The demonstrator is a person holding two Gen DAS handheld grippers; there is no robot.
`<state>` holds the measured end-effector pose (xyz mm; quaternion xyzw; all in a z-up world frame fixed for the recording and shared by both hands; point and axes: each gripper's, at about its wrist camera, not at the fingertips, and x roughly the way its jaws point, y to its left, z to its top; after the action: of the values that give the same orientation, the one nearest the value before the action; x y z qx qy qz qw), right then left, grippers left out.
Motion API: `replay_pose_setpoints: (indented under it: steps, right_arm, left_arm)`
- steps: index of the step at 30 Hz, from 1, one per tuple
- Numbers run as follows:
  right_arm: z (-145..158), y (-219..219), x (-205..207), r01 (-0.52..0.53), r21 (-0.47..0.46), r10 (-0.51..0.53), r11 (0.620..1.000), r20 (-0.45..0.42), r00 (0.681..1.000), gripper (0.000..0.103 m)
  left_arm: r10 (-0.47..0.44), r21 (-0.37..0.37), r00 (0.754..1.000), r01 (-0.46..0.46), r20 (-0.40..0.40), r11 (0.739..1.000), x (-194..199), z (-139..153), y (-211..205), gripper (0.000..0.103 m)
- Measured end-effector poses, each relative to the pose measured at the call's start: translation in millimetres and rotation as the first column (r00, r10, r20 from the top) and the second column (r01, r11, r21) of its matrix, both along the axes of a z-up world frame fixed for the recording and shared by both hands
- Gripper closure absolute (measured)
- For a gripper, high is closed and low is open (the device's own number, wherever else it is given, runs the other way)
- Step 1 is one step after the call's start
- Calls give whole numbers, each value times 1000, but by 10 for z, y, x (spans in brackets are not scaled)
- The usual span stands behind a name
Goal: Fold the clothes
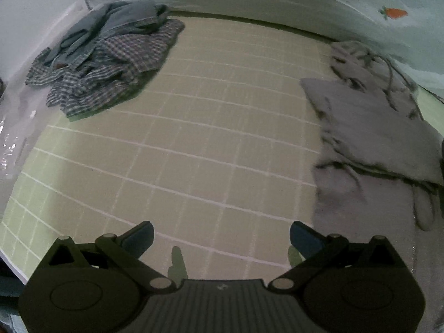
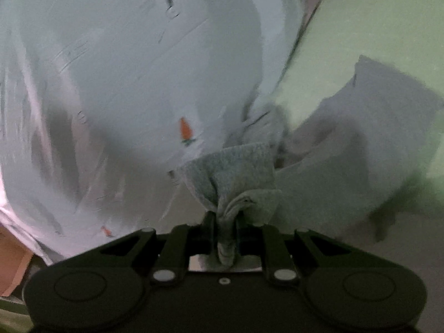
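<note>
Judging from how the clothes lie, the folding is partly under way with most of it left. The right gripper (image 2: 224, 222) is clenched on a bunched edge of a soft grey knitted garment (image 2: 236, 172), the cloth pinched between its closed fingers and rising in a crumpled tuft just beyond them; the rest of that garment trails off to the right over the pale green gridded cutting mat (image 2: 374, 27). In the left wrist view the same grey garment (image 1: 374, 127) lies at the right side of the mat, with one flap laid over another and drawstrings showing at its far end, so it looks half folded, though the blur makes it hard to say whether that layering is a proper fold or only a loose drape. The left gripper (image 1: 222, 238) is released, its dark fingers spread wide and holding nothing, hovering over the bare near middle of the mat (image 1: 194, 138). At the far left sits an unfolded heap: a rumpled blue-and-white checked shirt (image 1: 111, 77) with a crumpled blue denim garment (image 1: 111, 27) lying on top of it, both untouched. A light sheet printed with small orange carrots (image 1: 392, 12) runs along the far edge of the scene.
</note>
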<state>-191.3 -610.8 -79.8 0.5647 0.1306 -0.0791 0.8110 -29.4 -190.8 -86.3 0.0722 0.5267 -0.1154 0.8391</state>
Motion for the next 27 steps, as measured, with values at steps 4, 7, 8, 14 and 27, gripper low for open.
replay_pose_setpoints:
  steps: [4, 7, 8, 14, 27]
  right_arm:
    - [115, 252, 306, -52, -23, 53, 998, 20, 998, 88]
    - [160, 418, 521, -80, -18, 80, 997, 43, 996, 88]
    - [171, 468, 587, -87, -12, 87, 996, 53, 995, 88]
    - [337, 816, 980, -157, -35, 160, 987, 98, 982, 88]
    - [342, 1670, 1566, -391, -116, 396, 913, 22, 918, 88]
  left_arm:
    - [2, -3, 1000, -2, 2, 1000, 112, -3, 147, 0]
    - [-1, -2, 1000, 1, -10, 1000, 171, -37, 225, 0]
    - [-4, -1, 1000, 4, -15, 1000, 185, -53, 243, 0]
    - [-28, -2, 999, 28, -44, 1000, 250, -129, 332, 0]
    - [35, 0, 997, -35, -62, 999, 384, -176, 574, 0]
